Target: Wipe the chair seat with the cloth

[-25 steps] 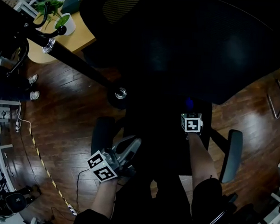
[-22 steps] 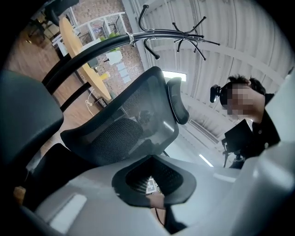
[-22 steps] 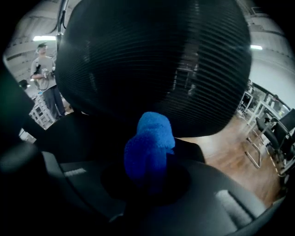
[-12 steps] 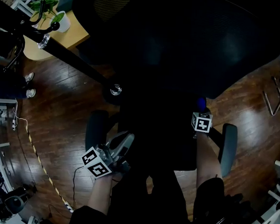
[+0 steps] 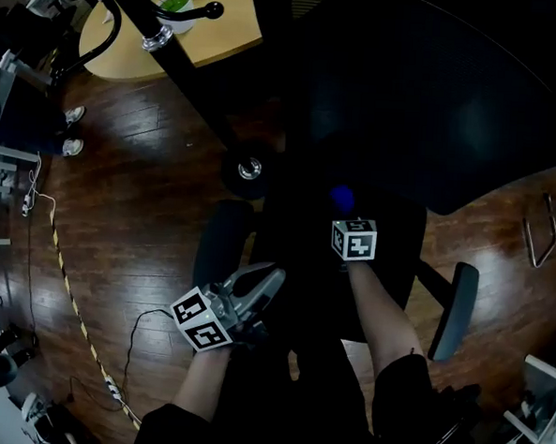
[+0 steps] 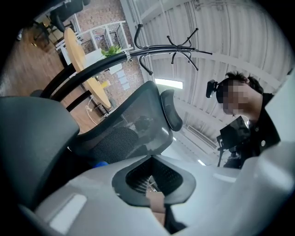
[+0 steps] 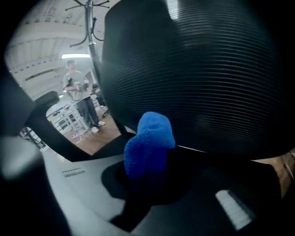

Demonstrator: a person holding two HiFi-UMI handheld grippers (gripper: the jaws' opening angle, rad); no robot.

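R tool [image 5: 342,211] clamps blue cloth [image 5: 341,198] over chair seat [image 5: 296,241], approx 12 o'clock; L tool [image 5: 267,283] closed, empty, at 8. Wiping prob. underway, most of seat left.

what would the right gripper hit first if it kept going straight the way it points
Probably the chair's black mesh backrest, low down; depth is unclear. The blue cloth held in the right gripper sticks out ahead, so it would touch first.

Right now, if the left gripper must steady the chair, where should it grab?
Probably the left-hand armrest pad, from above, jaws across its narrow width: it lies long and flat right beside the left gripper.
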